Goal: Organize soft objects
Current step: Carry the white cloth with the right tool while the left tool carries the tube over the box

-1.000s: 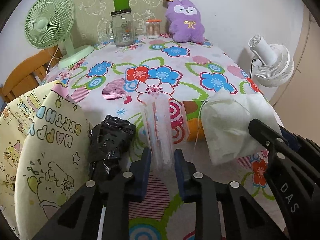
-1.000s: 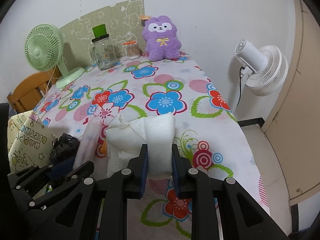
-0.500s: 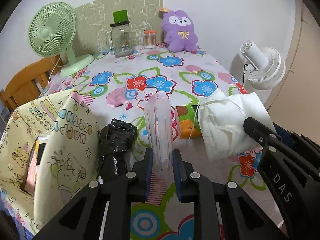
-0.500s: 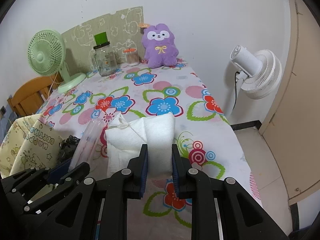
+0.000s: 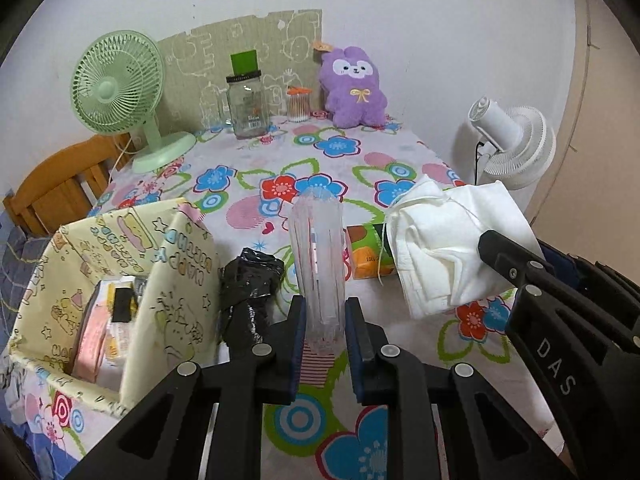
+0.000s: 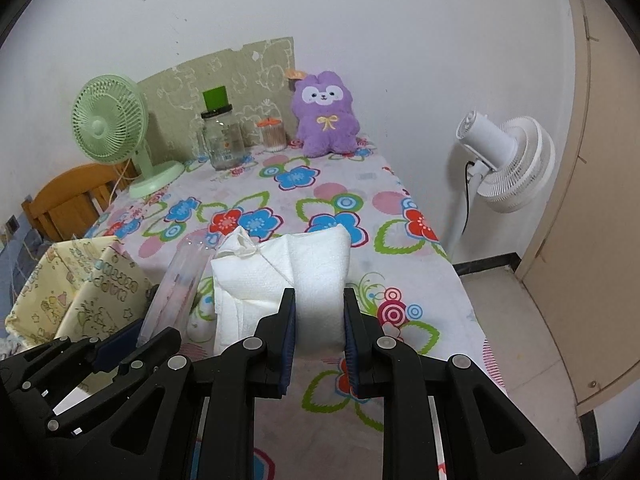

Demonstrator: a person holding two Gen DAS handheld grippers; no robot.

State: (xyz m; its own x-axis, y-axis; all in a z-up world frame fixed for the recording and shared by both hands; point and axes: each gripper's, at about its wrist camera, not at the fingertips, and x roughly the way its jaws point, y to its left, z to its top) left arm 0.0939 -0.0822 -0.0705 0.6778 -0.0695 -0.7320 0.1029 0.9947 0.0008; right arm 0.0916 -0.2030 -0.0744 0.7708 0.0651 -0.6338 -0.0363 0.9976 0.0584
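We are finding the left gripper (image 5: 325,322) clamping a clear plastic packet (image 5: 319,256) w/ pink contents, jaws narrow, packet standing upright and clear of the tablecloth (image 5: 276,160). The right gripper (image 6: 319,320) is squeezing a folded white cloth (image 6: 288,276), jaws at their tightest, cloth also off the table. Just left of the packet, a crumpled black bag (image 5: 248,284) is lying on the cloth; beyond it, a yellow cartoon-print bin (image 5: 120,280) w/ items inside. An orange-green box (image 5: 366,250) is sitting between packet and cloth. At the far edge: green fan (image 5: 116,92), glass jar (image 5: 246,106), purple plush (image 5: 354,90).
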